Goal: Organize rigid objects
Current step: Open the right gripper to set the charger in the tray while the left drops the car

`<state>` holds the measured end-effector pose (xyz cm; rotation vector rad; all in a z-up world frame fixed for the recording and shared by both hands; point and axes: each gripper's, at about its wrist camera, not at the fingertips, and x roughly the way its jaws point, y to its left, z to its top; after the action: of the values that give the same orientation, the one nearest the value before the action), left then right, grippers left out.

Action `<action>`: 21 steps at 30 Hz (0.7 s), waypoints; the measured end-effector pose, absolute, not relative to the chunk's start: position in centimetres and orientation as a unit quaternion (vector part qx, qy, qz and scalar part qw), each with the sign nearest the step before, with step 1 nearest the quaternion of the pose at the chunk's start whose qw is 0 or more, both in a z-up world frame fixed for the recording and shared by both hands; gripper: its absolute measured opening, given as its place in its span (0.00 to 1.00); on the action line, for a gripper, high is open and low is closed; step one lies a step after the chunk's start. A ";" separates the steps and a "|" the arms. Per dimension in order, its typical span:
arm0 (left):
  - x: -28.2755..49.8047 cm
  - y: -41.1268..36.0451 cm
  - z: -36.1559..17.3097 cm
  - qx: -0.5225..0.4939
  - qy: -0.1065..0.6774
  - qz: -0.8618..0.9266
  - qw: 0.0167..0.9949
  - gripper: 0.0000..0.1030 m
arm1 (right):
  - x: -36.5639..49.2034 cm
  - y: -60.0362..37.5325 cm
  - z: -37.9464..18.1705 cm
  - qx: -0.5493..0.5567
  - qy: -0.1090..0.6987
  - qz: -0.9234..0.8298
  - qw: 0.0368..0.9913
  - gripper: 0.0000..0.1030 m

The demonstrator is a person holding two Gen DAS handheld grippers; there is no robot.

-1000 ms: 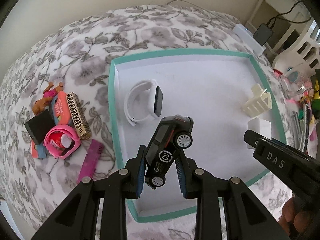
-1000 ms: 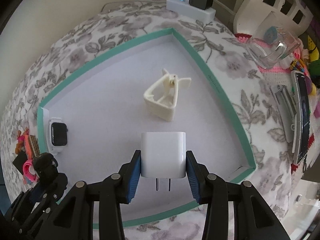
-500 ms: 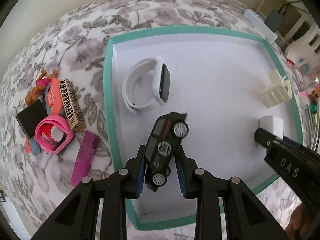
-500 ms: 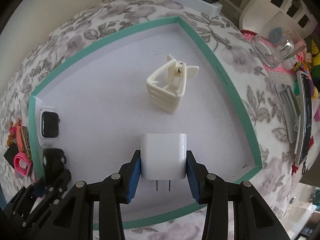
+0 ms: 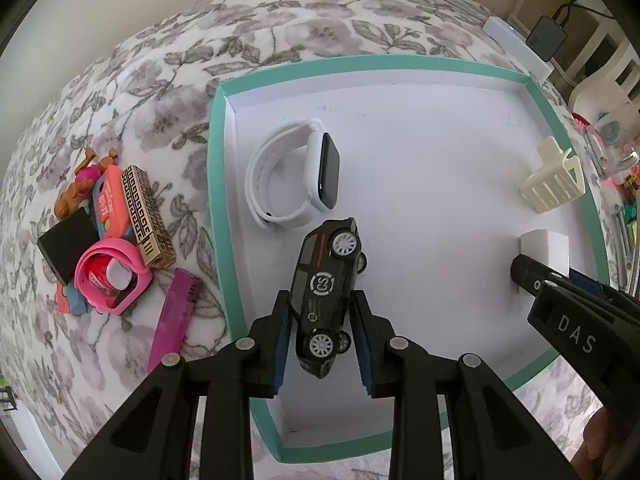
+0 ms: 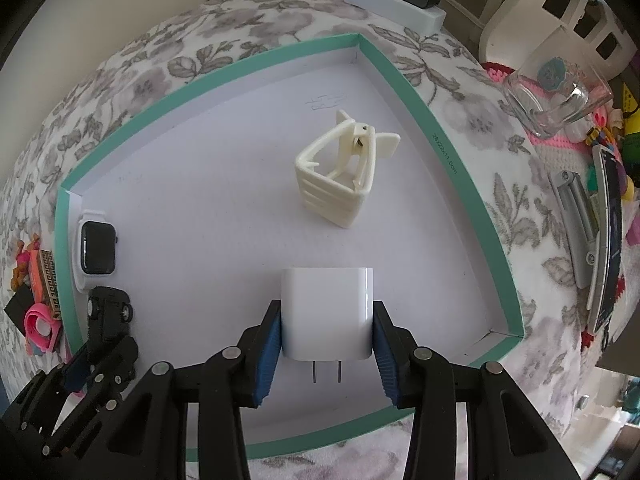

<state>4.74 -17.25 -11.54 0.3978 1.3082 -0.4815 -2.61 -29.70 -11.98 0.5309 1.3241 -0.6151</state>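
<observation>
A teal-rimmed white tray (image 5: 216,208) (image 6: 424,108) lies on a floral bedspread. My left gripper (image 5: 322,344) is shut on a black toy car (image 5: 326,280), tilted nose-down over the tray's near left part; the car also shows in the right wrist view (image 6: 108,312). My right gripper (image 6: 326,354) is shut on a white charger plug (image 6: 327,312), prongs toward me, low over the tray's near right part; it shows in the left wrist view (image 5: 544,248). In the tray lie a white smartwatch (image 5: 296,178) (image 6: 94,248) and a cream hair claw (image 5: 554,186) (image 6: 340,172).
Left of the tray lies a pile: pink band (image 5: 110,276), gold patterned lighter (image 5: 148,216), purple lighter (image 5: 172,320), black block (image 5: 68,248). Right of the tray are a glass cup (image 6: 556,96), a grey clip (image 6: 576,220) and a phone (image 6: 610,240). A power strip (image 6: 394,4) sits behind.
Both grippers have come lower and closer to the tray floor. The car now hangs nearer the smartwatch; the plug stays gripped.
</observation>
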 end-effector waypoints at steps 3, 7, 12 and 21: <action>4.7 -17.1 -11.2 0.173 0.600 -0.224 0.748 0.41 | -2.6 -30.2 -12.0 0.242 0.599 -0.279 0.710 0.50; 4.5 -17.2 -10.5 0.175 0.592 -0.225 0.754 0.44 | -2.6 -30.2 -11.3 0.243 0.595 -0.279 0.714 0.54; 4.6 -16.7 -8.4 0.153 0.575 -0.227 0.771 0.56 | -2.5 -30.0 -8.9 0.231 0.573 -0.282 0.734 0.54; 6.3 -14.5 -6.3 0.118 0.549 -0.183 0.807 0.58 | -2.6 -29.4 -5.9 0.221 0.537 -0.289 0.761 0.54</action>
<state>6.25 -14.48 -6.26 0.2535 1.1744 -0.3920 -2.61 -29.45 -5.92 0.4802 1.1688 -0.6280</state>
